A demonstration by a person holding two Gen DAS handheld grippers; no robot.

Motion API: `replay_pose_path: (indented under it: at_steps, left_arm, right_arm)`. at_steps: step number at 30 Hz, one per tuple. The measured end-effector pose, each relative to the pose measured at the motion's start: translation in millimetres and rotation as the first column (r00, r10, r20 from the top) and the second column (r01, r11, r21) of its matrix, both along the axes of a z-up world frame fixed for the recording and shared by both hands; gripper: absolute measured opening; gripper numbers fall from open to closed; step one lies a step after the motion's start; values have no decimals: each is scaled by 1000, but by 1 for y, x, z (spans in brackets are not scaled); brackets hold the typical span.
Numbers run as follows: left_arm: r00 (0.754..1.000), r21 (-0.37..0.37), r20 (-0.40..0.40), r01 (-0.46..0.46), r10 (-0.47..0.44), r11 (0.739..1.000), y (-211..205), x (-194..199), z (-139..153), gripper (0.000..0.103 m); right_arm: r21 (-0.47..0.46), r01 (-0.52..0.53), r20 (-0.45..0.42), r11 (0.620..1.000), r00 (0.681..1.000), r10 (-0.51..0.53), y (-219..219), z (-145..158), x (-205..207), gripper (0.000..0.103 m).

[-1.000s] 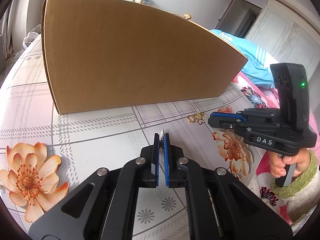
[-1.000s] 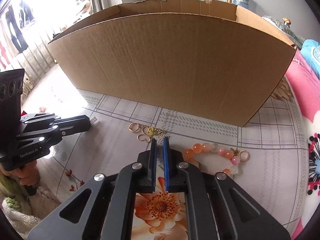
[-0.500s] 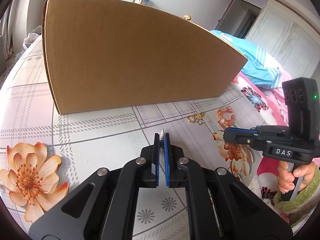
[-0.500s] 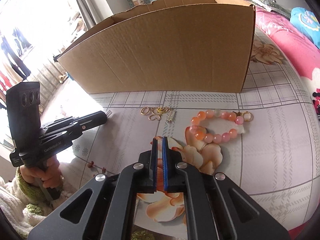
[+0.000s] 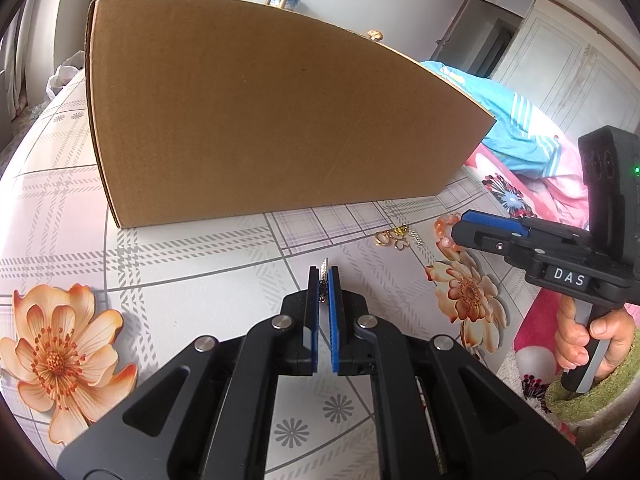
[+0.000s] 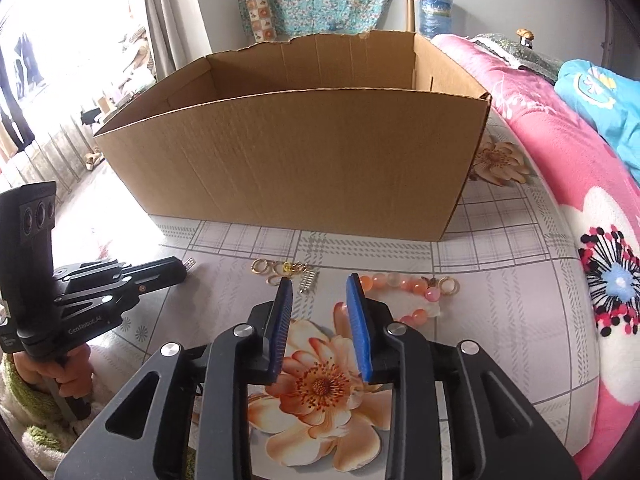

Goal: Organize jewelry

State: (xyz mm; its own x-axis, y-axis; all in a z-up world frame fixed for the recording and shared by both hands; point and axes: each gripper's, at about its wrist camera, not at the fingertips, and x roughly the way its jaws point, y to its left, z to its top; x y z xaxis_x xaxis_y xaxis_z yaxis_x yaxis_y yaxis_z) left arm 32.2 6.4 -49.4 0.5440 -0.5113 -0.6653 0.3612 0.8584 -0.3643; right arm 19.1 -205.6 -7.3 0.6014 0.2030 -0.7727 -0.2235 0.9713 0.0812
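My left gripper (image 5: pixel 324 280) is shut on a small silver jewelry piece (image 5: pixel 325 266), low over the tablecloth; it shows at the left in the right wrist view (image 6: pixel 182 272). My right gripper (image 6: pixel 320 288) hovers with its jaws opening and nothing between them. Just beyond its fingertips lie a cluster of gold rings (image 6: pixel 280 270), a small spring (image 6: pixel 308 280) and a pink-orange bead bracelet (image 6: pixel 408 288). In the left wrist view the right gripper (image 5: pixel 460 232) stands beside the bracelet (image 5: pixel 444 236) and the rings (image 5: pixel 394 236).
A large open cardboard box (image 6: pixel 296 168) stands behind the jewelry and fills the middle of the left wrist view (image 5: pixel 260 120). The flowered tablecloth (image 6: pixel 500 280) covers the surface. Pink and blue bedding (image 6: pixel 580 120) lies to the right. A hand (image 5: pixel 580 340) holds the right gripper's handle.
The right gripper's jaws, shut before, have come apart. It has drawn back from the gold rings and risen a little. The left gripper has stayed still with its silver piece.
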Motion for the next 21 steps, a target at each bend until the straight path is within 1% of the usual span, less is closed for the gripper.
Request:
replay_pose_path:
  at_steps: [2, 5, 6, 10, 14, 18, 20, 21]
  left_arm:
    - [1000, 0, 0, 0, 0, 1000, 0, 0, 0, 5]
    - [1000, -3, -3, 1, -1, 1000, 1, 0, 0, 5]
    - [1000, -5, -4, 1, -1, 1000, 1, 1, 0, 5]
    - [1000, -9, -3, 1, -1, 1000, 2, 1, -1, 5]
    - [1000, -10, -3, 1, -1, 1000, 3, 1, -1, 5]
    - [1000, -10, -2, 0, 0, 1000, 3, 0, -1, 5]
    - [1000, -9, -2, 1, -1, 1000, 3, 0, -1, 5]
    - [1000, -8, -2, 1, -1, 1000, 3, 0, -1, 5]
  right_arm:
    - [15, 23, -31, 1000, 999, -23, -5, -8, 6, 34]
    - [39, 43, -104, 998, 994, -39, -9, -20, 13, 34]
    - [48, 44, -102, 998, 994, -39, -10, -20, 12, 35]
    - [80, 56, -141, 995, 989, -44, -19, -20, 6, 35]
    - [59, 94, -170, 994, 982, -82, -33, -20, 1, 35]
    - [18, 162, -159, 987, 975, -158, -47, -19, -6, 35]
    - [6, 194, -136, 981, 972, -192, -52, -15, -7, 35]
    - [15, 201, -119, 979, 973, -198, -54, -12, -7, 35]
